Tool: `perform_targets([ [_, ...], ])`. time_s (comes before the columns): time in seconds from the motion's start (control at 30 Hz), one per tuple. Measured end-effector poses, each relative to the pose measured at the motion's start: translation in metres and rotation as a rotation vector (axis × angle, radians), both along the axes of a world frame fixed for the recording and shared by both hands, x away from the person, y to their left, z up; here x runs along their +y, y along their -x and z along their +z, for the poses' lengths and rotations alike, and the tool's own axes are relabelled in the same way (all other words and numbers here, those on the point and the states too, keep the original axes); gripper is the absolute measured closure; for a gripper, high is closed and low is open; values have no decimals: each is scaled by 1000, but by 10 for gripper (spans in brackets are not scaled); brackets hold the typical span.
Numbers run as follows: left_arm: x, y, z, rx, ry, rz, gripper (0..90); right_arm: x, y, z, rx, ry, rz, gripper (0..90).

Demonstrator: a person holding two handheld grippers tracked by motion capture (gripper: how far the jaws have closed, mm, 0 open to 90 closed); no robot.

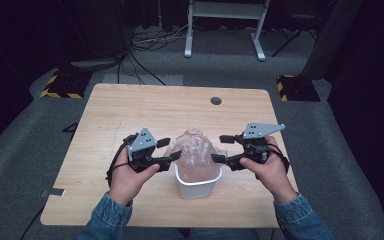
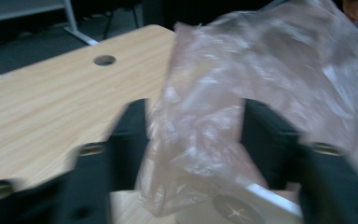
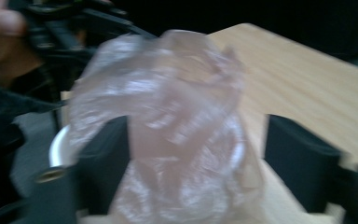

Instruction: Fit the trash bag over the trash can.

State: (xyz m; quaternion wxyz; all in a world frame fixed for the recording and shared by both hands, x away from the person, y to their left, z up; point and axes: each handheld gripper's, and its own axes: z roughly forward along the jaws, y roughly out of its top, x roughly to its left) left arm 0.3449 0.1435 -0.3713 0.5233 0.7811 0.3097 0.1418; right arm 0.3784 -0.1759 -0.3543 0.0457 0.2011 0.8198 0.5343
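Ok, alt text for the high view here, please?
A clear plastic bag bulges up out of a small white bin on a wooden table. A person's left gripper and right gripper flank it, jaws open.

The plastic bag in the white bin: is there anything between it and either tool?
Nothing visible. The left tool and the right tool flank the plastic bag, which rises from the white bin. In both gripper views the bag lies between open jaws.
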Motion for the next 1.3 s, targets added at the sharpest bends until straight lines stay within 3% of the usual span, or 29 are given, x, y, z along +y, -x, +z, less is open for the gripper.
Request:
perform_targets([
  [0.07,3,2,1,-16,4,-21,758,2,3,1,-1,5,58,643],
  [0.13,5,5,2,-35,17,-41,899,3,7,4,-3,14,95,786],
  [0.23,8,12,5,-61,-13,-37,900,1,14,6,-34,33,112,900],
  [0.33,10,21,6,-79,-17,-56,900,-3,23,9,-66,24,115,900],
  [0.5,11,32,8,-109,-35,-79,900,-6,39,12,-80,27,141,892],
  [0.53,11,31,9,-111,-31,-72,900,-7,39,13,-88,23,123,805],
  [0.6,11,28,11,-108,-17,-67,900,-9,34,16,-115,9,46,532],
  [0.67,8,24,11,-89,0,-77,900,-7,27,16,-107,4,15,401],
  [0.7,5,21,11,-80,9,-74,818,-5,24,15,-102,7,18,354],
  [0.73,3,17,10,-91,10,-64,670,-2,20,13,-93,13,22,325],
  [0.8,-2,9,7,-92,-8,-62,512,6,13,8,-71,38,40,388],
  [0.87,-6,5,4,-49,-1,-103,640,12,9,3,-57,66,105,657],
  [0.93,-8,9,4,-69,-34,-142,848,16,12,1,-66,77,131,811],
  [0.97,-8,12,5,-85,-39,-149,897,17,15,1,-76,76,139,843],
  [1.03,-4,20,6,-120,-58,-155,900,16,24,2,-106,74,148,877],
  [1.2,12,45,0,-153,-82,-193,900,-3,48,5,-184,59,153,898],
  [1.3,14,59,-5,-177,-105,-232,900,-15,63,0,-199,63,171,900],
])
